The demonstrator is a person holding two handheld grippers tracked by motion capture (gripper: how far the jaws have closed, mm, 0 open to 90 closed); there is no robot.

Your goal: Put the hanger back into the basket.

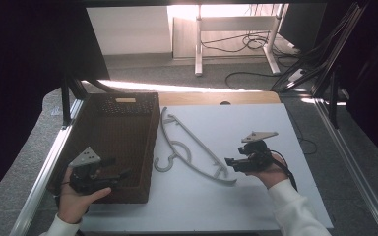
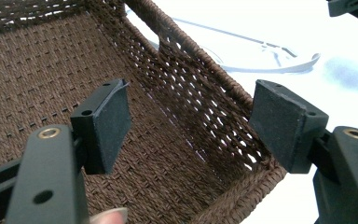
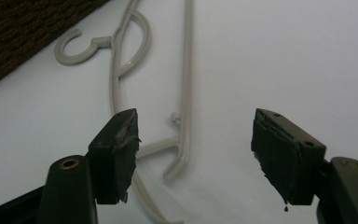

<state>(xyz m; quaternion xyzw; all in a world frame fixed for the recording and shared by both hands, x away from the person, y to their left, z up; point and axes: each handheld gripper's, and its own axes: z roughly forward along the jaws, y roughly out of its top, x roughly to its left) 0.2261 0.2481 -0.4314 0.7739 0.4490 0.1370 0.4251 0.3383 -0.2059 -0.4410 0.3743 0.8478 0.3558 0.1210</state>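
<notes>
Two handheld grippers, matte black plastic bodies. Left gripper [image 1: 109, 176]: grey three-cornered plate on top with small holes, black cable trailing. Right gripper [image 1: 232, 162]: same grey plate, black cable looping back past the wrist. Brass-coloured inserts on the jaw arms, small screw holes in the pad carriers. Dark rubbery pads [image 3: 122, 144], worn and frayed at the edges on the right unit, cleaner on the left pads [image 2: 113, 120]. White long sleeves [image 1: 295, 209] on both forearms, cuffs at the wrists.
</notes>
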